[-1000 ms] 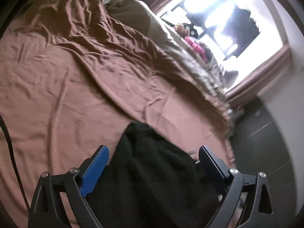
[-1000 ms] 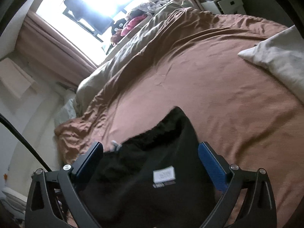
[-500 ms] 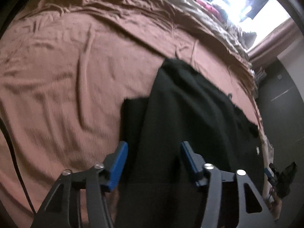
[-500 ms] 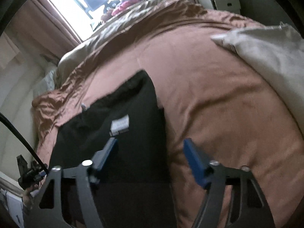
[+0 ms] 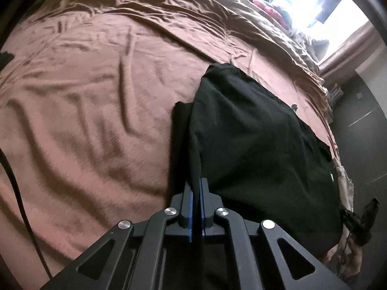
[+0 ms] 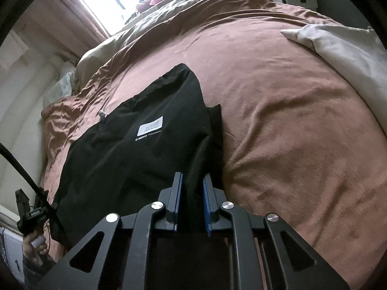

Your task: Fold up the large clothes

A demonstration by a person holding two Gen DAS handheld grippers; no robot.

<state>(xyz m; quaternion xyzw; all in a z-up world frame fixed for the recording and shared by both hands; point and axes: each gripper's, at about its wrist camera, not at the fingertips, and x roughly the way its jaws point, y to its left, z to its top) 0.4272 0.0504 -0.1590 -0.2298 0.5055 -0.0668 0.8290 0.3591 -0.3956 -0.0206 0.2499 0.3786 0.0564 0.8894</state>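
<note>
A black garment (image 5: pixel 254 133) lies folded on a bed's brown blanket (image 5: pixel 84 96). At the garment's near left edge, my left gripper (image 5: pixel 196 181) is shut on a raised fold of black fabric. In the right wrist view the same garment (image 6: pixel 145 149) shows a white label (image 6: pixel 150 128) on top. My right gripper (image 6: pixel 192 176) is at its near right edge, its jaws closing with a bunch of black fabric filling the narrow gap between the blue pads (image 6: pixel 179 186).
The rumpled brown blanket (image 6: pixel 290 120) spreads around the garment. A pale pillow (image 6: pixel 343 48) lies at the right. A beige duvet (image 5: pixel 278 31) and a bright window (image 5: pixel 314 2) are at the far side. A dark cabinet (image 5: pixel 362 133) stands beside the bed.
Both grippers came down over the garment's near edge and closed from wide open, the left fully onto a fold, the right to a narrow gap full of fabric.
</note>
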